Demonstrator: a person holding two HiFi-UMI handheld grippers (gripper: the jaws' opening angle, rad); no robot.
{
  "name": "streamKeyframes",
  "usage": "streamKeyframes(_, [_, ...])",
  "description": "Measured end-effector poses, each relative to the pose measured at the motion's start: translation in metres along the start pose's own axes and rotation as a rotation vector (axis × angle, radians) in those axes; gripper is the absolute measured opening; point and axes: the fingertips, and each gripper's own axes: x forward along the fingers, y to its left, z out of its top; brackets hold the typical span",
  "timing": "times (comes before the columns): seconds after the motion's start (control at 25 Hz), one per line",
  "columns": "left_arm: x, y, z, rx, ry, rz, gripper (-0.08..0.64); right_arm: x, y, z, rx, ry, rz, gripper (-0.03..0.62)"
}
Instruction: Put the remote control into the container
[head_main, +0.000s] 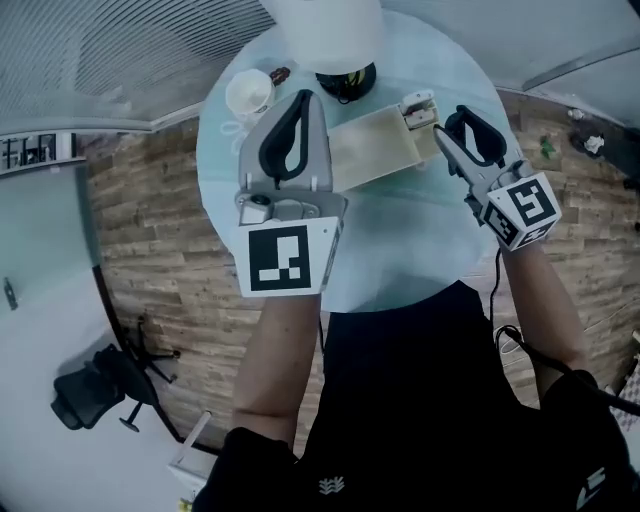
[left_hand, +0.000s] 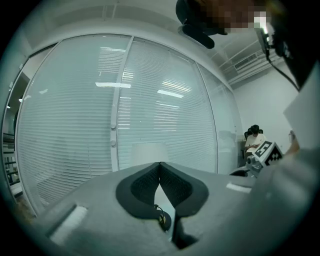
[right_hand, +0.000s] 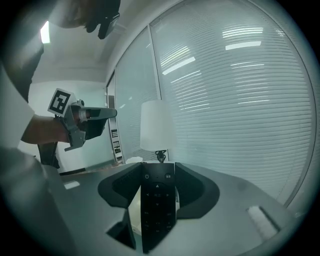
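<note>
Right gripper with remote beside container

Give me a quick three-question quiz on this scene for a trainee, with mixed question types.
1. True or false: the left hand-held gripper holds the remote control.
2. Pick one: the jaws of the right hand-held gripper are A) shut empty, B) clamped on the remote control, C) wide open.
3. Fill in: the container lies on the round ___.
Key: 1 false; 2 B; 3 table.
</note>
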Motion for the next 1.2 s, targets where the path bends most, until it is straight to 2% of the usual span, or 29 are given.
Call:
streamKeyframes(0.4, [-0.007,0.009,-0.03,-0.016,0.041,0.075,0.001,0.023,0.002,-0.018,0.008,-0.017,0.051,0.212])
streamKeyframes(0.8, [-0.005,0.017,-0.046,-0.012,0.058,0.103,0.002,0.032,0.002,-0.024,-0.003,-0.078,0.075,0.213])
streamKeyframes(1.2, [-0.003,0.018,-0.064,-0.015,0.078,0.108,0.002,0.039,-0.003,-0.044,-0.017,-0.077,0.056,0.213])
